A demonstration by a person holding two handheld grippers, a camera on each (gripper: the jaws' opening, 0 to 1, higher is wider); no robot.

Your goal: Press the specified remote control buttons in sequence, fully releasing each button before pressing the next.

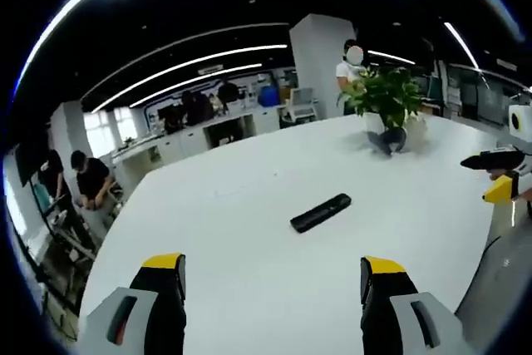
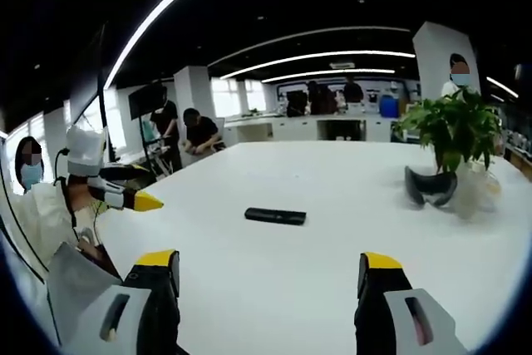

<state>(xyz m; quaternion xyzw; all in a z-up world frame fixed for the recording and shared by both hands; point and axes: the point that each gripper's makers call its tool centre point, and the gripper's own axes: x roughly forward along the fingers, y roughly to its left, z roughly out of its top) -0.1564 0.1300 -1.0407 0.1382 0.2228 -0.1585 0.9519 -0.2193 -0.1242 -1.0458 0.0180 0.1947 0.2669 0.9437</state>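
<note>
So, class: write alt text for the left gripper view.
A black remote control lies alone on a white table, ahead of the open left gripper. A potted plant stands farther back; the right gripper enters from the right.

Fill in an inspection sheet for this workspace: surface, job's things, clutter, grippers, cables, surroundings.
Surface: white table, mostly bare.
Job's things: black remote lying flat mid-table, untouched.
Clutter: potted plant and a dark object at its base, far side.
Grippers: left gripper and right gripper open, both short of the remote.
Cables: nothing seen.
Surroundings: open office, ceiling light strips, people beyond the table.
</note>
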